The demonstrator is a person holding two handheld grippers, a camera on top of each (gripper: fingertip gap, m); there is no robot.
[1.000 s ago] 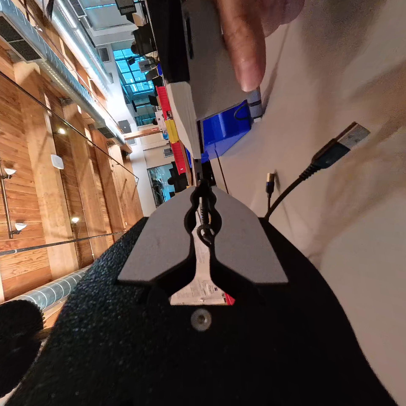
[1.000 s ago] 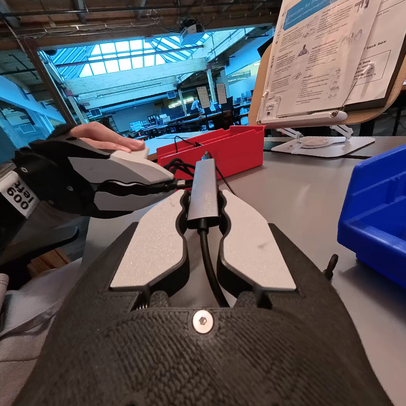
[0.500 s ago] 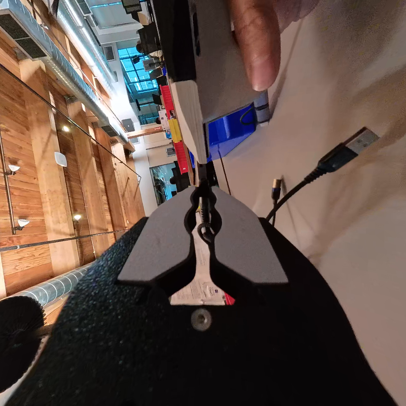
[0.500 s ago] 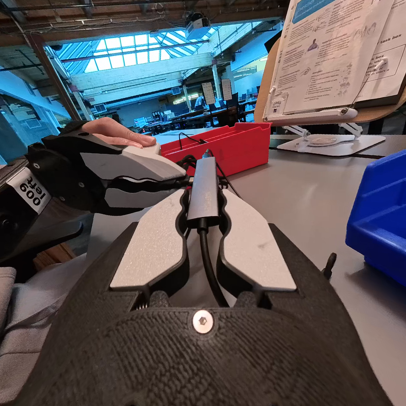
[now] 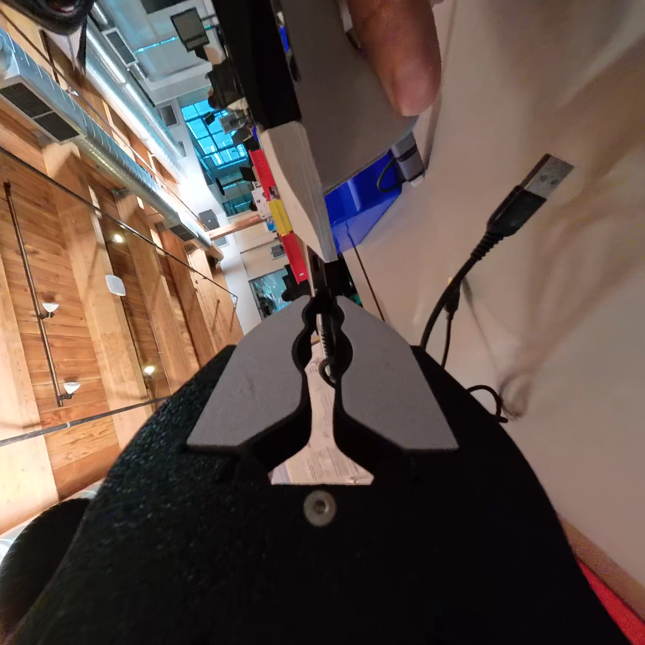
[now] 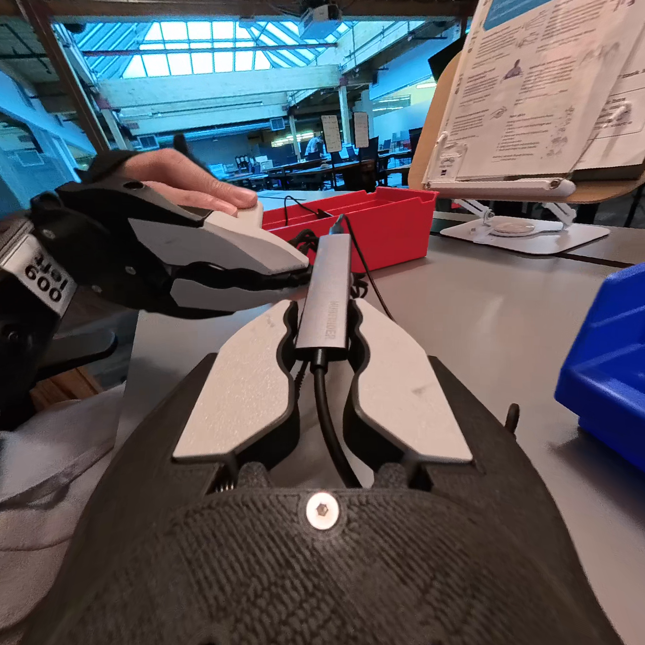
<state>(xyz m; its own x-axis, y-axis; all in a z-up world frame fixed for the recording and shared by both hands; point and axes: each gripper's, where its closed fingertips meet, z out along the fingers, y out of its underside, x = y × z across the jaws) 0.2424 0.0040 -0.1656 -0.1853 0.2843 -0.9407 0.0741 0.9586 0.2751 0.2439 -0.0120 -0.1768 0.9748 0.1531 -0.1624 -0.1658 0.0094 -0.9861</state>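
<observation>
Right claw [image 6: 323,316] around grey hub [image 6: 328,289]

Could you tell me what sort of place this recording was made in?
Probably a large open workshop or lab: a skylight roof, rows of desks behind, and a worktable with a red bin.

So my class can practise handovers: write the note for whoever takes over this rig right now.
Right gripper: shut on the grey hub, with the hub's own cable running back between the fingers.
Left gripper: shut on a thin black cable, with its tip at the hub's left side. Whether the cable is seated in a port cannot be seen.
Around them: a spare USB plug is unheld over the table. The red bin sits behind the hub and the blue bin at right.
Status: both grasps are made, but the join is unconfirmed.
</observation>
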